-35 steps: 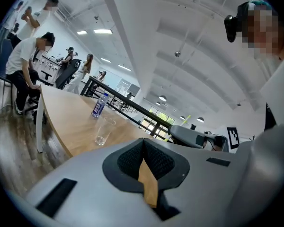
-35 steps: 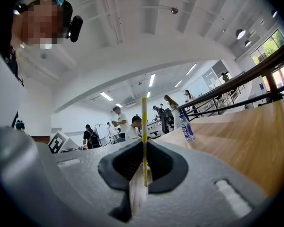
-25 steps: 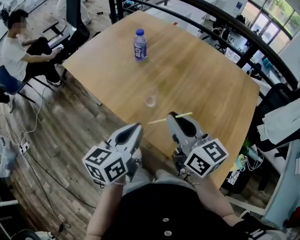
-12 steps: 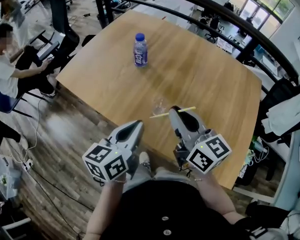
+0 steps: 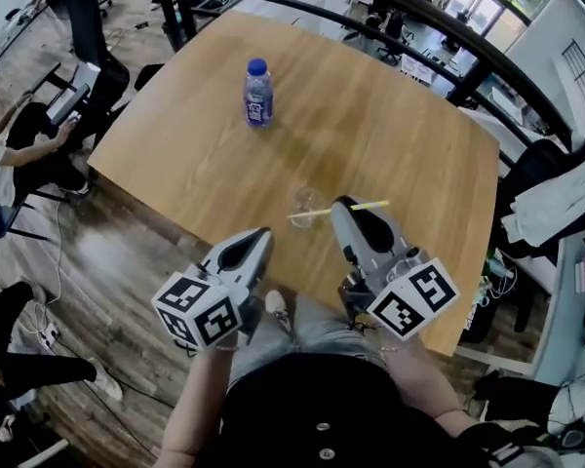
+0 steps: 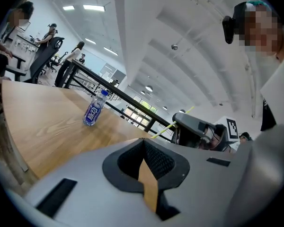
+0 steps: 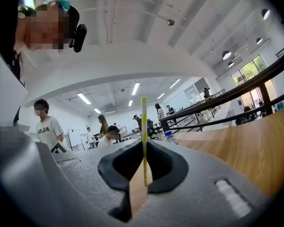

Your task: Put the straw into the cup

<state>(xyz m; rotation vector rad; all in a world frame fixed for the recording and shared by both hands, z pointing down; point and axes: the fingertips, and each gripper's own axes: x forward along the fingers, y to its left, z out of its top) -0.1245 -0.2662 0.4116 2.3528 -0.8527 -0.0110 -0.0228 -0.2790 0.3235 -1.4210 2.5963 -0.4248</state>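
A clear cup stands near the wooden table's near edge. My right gripper is shut on a thin yellow straw, which it holds crosswise. The straw's left end reaches to the cup's rim. In the right gripper view the straw stands upright between the closed jaws of the right gripper. My left gripper hovers off the table's edge, left of the cup, shut and empty. In the left gripper view, beyond my left gripper, I see the right gripper and the straw.
A blue-capped water bottle stands upright far back on the table, also seen as the bottle in the left gripper view. Black railings run behind the table. A seated person is at the far left, beside chairs and desks.
Both grippers have moved forward toward the cup. The straw's left end, which was short of the cup, now reaches its rim.
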